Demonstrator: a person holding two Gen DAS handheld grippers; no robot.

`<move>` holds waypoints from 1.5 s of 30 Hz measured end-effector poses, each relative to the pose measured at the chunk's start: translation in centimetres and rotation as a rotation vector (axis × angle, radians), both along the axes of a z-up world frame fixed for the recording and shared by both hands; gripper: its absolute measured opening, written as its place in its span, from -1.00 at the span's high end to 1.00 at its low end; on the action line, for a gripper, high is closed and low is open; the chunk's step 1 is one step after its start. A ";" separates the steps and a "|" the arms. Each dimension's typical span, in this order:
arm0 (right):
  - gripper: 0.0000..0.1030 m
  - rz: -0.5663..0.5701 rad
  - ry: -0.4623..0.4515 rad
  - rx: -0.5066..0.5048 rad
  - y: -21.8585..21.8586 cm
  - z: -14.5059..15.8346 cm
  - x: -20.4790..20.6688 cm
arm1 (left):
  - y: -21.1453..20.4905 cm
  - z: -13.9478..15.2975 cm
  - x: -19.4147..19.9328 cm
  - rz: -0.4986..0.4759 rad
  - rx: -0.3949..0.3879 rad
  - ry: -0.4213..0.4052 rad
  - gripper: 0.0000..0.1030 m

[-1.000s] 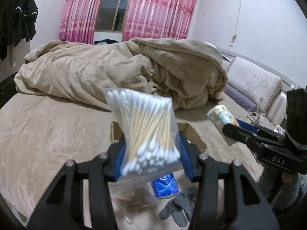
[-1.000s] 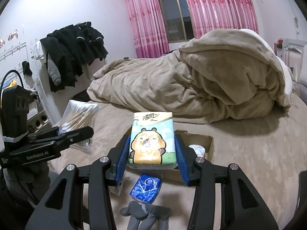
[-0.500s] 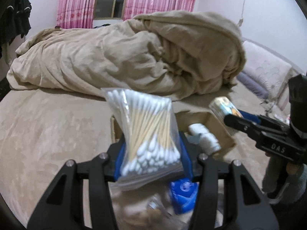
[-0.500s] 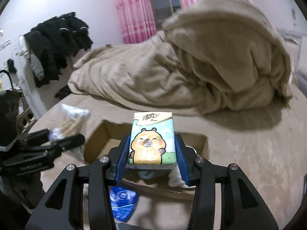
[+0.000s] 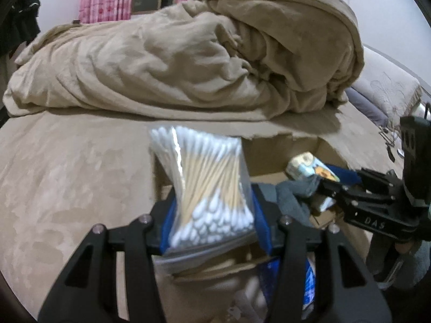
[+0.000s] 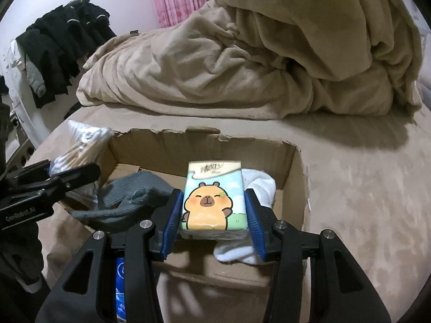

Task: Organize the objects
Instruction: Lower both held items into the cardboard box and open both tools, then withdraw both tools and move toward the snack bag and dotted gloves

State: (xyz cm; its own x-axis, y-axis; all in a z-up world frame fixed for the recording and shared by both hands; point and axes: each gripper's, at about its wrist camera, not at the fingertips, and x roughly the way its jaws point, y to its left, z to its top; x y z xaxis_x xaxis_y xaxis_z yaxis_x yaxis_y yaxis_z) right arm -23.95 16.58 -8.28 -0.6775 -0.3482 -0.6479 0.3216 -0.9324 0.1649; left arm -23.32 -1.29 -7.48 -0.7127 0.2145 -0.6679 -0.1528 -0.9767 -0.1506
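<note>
My left gripper is shut on a clear bag of cotton swabs and holds it over the left edge of an open cardboard box. My right gripper is shut on a tissue pack with a cartoon bear and holds it over the box. In the box lie a grey sock and a white sock. The left gripper and swab bag show at the left of the right wrist view. The right gripper with the tissue pack shows at the right of the left wrist view.
A crumpled tan blanket is piled on the bed behind the box. A blue packet lies below the near box wall. Dark clothes hang at the left. Pillows lie at the right.
Both grippers have moved forward and down toward the box with their loads. The box and the socks in it now fill the lower views.
</note>
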 end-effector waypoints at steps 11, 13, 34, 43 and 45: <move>-0.10 -0.007 0.003 -0.012 0.0 0.3 0.3 | 0.5 0.7 0.9 0.015 -0.025 -0.005 -0.20; -0.22 -0.020 0.009 -0.010 0.1 0.6 0.6 | 0.4 1.3 1.5 0.029 -0.020 0.010 -0.41; -0.76 -0.059 0.078 -0.145 1.3 6.5 7.8 | -0.5 7.9 11.5 0.095 0.028 0.126 -0.86; -0.77 -0.038 0.123 -0.130 1.6 9.3 12.2 | 0.2 9.3 15.0 0.093 0.034 0.152 -0.87; -0.77 -0.036 0.128 -0.129 1.7 9.6 13.0 | 0.2 9.3 15.6 0.095 0.036 0.151 -0.87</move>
State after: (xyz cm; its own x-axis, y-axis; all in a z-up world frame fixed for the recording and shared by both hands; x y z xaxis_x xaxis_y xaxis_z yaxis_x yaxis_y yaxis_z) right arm -10.99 18.25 1.28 -0.7653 -0.3971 -0.5065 0.3146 -0.9173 0.2440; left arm -7.73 -1.08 1.78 -0.8227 0.1628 -0.5447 -0.0833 -0.9823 -0.1679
